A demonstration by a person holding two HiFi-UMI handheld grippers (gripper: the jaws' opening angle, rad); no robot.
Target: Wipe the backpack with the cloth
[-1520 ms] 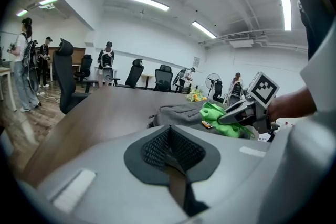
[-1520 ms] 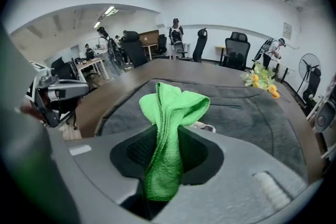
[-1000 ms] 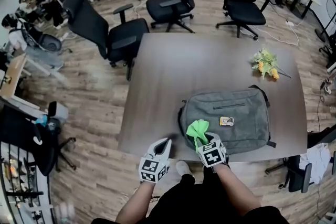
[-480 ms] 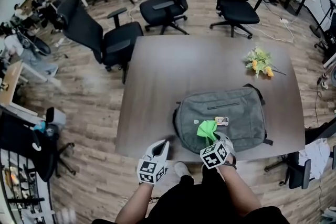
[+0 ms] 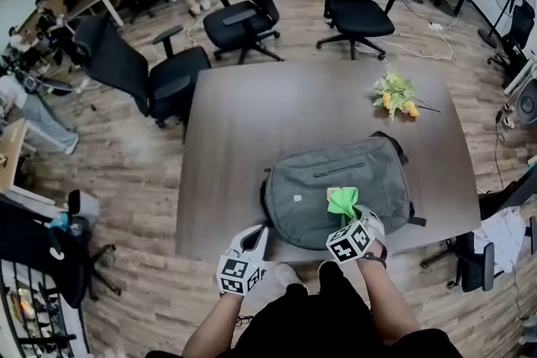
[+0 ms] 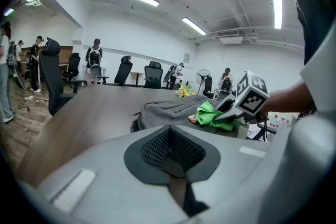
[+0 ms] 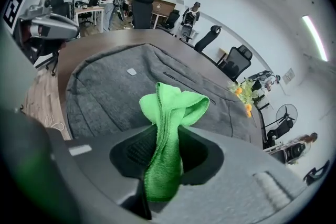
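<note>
The grey backpack (image 5: 336, 184) lies flat on the desk (image 5: 252, 130), near its front edge. Your right gripper (image 5: 346, 220) pinches the green cloth (image 5: 342, 200) in its fingers (image 7: 134, 150), on the backpack's right part. At its 9 o'clock, your left gripper (image 5: 260, 233) hovers, fingers closed together, empty.

The backpack (image 5: 336, 180) is grey and soft-sided. It lies flat on the table (image 5: 252, 113) with its front panel up, set lengthwise along the table's near edge and toward the table's right half. A dark zip line runs across its upper face, a small pale patch sits on its left part, and black straps stick out at both ends. The cloth (image 5: 342, 200) is bright green and bunched into a folded wad. It is pinched between the jaws of the right gripper (image 5: 346, 219) and rests on the backpack's top, right of its middle, on the side nearest the table's near edge.
</note>
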